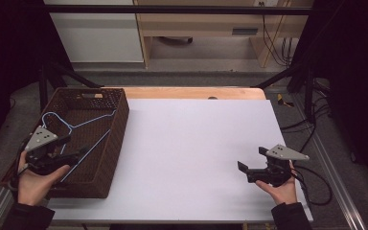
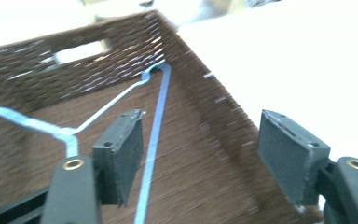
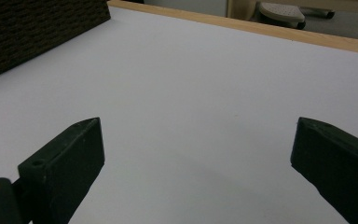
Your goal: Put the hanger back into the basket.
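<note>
A light blue wire hanger (image 1: 79, 129) lies inside the dark brown woven basket (image 1: 118, 120) at the table's left. In the left gripper view the hanger (image 2: 154, 135) runs along the basket floor, just right of the left pad and clear of both pads. My left gripper (image 1: 72, 151) hovers over the basket's near end with its jaws apart and nothing between the pads. My right gripper (image 1: 251, 160) rests low over the white table at the right, jaws wide and empty.
The white table top (image 1: 191, 143) stretches between the basket and my right hand, with a wooden edge (image 1: 191, 92) at the back. Cables (image 1: 316, 182) trail off the table's right side. The basket wall (image 2: 223, 112) stands under my left gripper's right jaw.
</note>
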